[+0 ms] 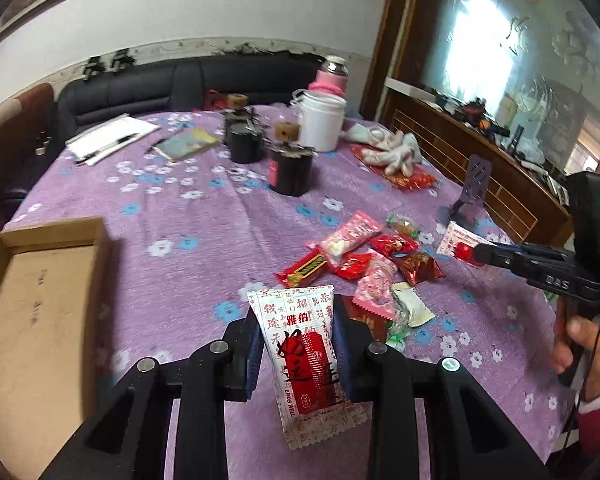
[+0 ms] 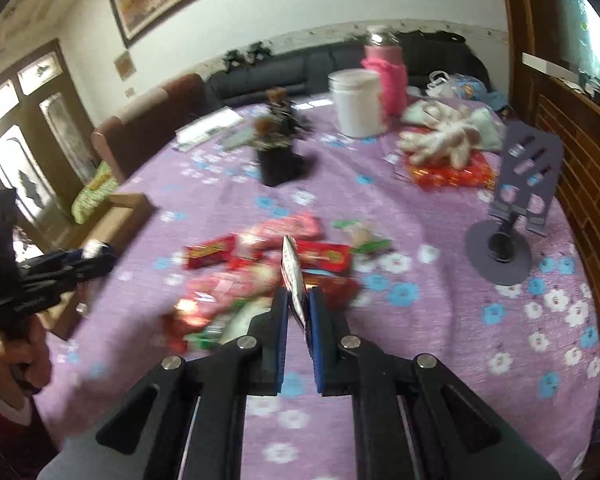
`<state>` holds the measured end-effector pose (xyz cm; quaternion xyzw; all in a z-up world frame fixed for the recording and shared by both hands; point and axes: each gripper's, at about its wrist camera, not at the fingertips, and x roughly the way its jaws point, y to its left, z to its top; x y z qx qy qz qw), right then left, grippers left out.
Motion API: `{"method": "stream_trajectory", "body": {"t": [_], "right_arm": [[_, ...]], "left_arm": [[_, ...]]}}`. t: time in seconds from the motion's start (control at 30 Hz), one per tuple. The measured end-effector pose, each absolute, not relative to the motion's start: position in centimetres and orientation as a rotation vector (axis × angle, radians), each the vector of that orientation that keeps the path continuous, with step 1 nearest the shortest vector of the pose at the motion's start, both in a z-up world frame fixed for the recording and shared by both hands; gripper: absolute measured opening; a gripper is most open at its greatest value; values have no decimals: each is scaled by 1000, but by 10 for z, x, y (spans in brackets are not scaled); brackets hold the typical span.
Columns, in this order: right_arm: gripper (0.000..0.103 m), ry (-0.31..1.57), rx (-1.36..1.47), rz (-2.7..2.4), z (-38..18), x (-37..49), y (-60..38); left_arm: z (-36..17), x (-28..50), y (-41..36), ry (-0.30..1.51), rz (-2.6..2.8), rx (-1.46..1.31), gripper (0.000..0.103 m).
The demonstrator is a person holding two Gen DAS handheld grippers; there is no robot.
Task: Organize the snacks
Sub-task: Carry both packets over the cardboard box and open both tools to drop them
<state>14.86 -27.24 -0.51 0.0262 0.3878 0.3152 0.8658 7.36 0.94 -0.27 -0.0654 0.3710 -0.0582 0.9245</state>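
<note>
My left gripper (image 1: 298,320) is shut on a white snack packet with red print (image 1: 300,344), held above the purple cloth. My right gripper (image 2: 299,304) is shut on a like white-and-red packet (image 2: 291,268), seen edge-on; the same packet shows in the left wrist view (image 1: 458,242) at the right gripper's tip. A pile of red, pink and white snacks (image 1: 364,264) lies on the table between the two grippers; it is blurred in the right wrist view (image 2: 260,264). An open cardboard box (image 1: 40,320) sits at the table's left edge.
Two black jars (image 1: 290,168) with cork tops, a white tub (image 1: 322,122), a pink-sleeved flask (image 1: 328,80), white gloves on a red bag (image 1: 396,152) and papers with pens (image 1: 108,138) are at the back. A purple phone stand (image 2: 520,184) stands at the right. A wooden cabinet (image 1: 480,148) borders the right side.
</note>
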Motion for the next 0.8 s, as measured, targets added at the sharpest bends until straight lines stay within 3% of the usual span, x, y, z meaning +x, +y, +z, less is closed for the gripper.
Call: {"method": "stream_trajectory", "body": {"t": [0.43, 0.8], "right_arm": [[10, 792, 87, 1017, 29, 74, -133], [10, 872, -15, 1206, 18, 13, 27]], "left_arm": [[16, -19, 130, 732, 255, -179, 32], [-13, -55, 230, 807, 421, -213, 32]]}}
